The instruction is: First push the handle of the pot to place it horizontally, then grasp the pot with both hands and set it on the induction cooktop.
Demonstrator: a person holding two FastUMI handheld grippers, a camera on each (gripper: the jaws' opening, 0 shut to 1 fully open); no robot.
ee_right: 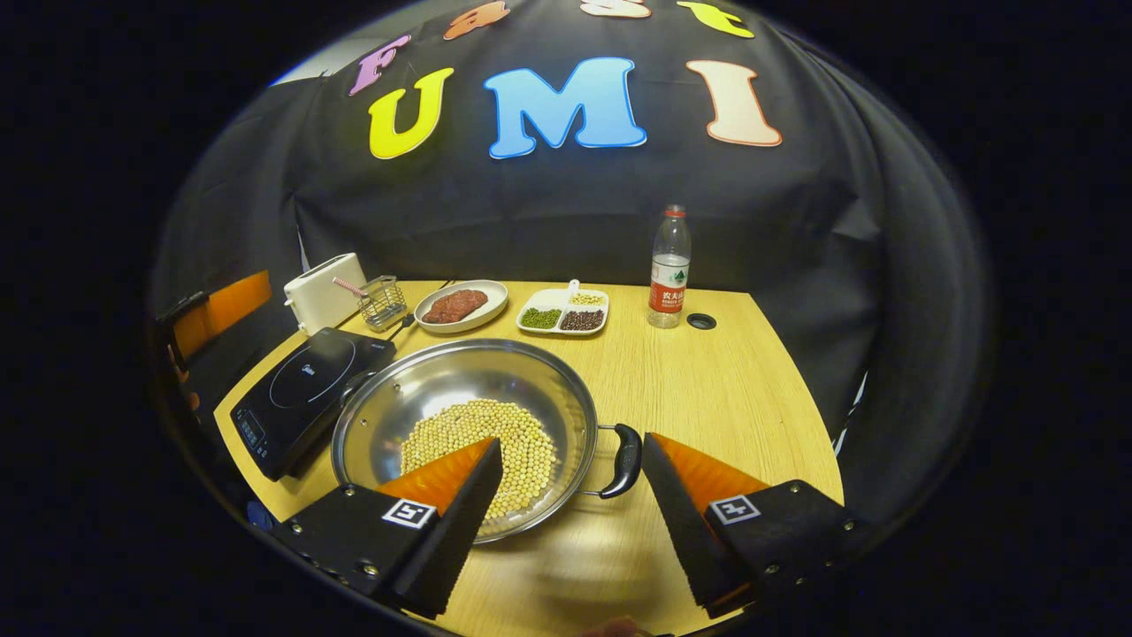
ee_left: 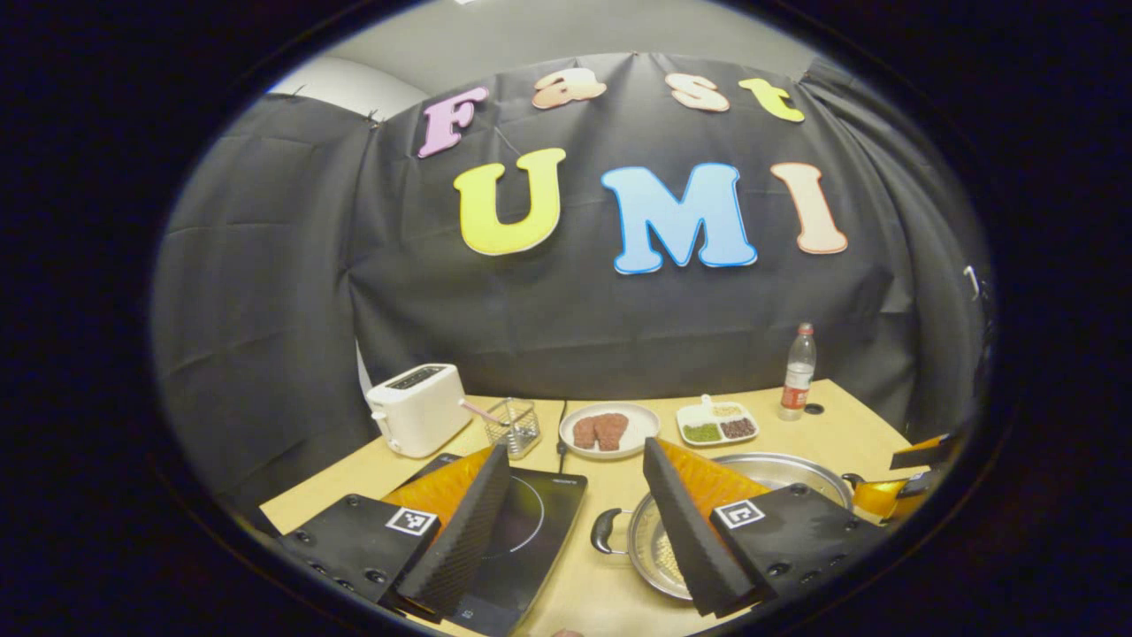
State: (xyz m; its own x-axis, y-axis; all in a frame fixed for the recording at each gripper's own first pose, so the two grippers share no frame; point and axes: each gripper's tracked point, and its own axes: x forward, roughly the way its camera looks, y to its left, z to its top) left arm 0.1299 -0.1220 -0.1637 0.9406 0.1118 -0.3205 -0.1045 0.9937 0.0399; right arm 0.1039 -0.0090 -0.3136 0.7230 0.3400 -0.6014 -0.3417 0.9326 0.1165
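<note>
Left gripper (ee_left: 575,522): fingers spread wide, holding nothing, above the table's near edge.
Right gripper (ee_right: 573,504): fingers spread wide, holding nothing; the pot's right handle (ee_right: 622,460) lies between them, untouched.
Pot (ee_right: 464,425): steel, holding pale beans, on the table (ee_right: 707,389) just beside the cooktop (ee_right: 301,394).
Left handle (ee_left: 605,531): points toward the cooktop.
Behind: toaster (ee_left: 416,409), wire basket (ee_left: 513,423), plate of meat (ee_right: 460,306), divided dish (ee_right: 564,314), bottle (ee_right: 669,267).

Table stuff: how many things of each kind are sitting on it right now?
Pot of beans: 1
Cooktop: 1
Toaster: 1
Wire basket: 1
Plate of meat: 1
Divided dish: 1
Bottle: 1
Total: 7
</note>
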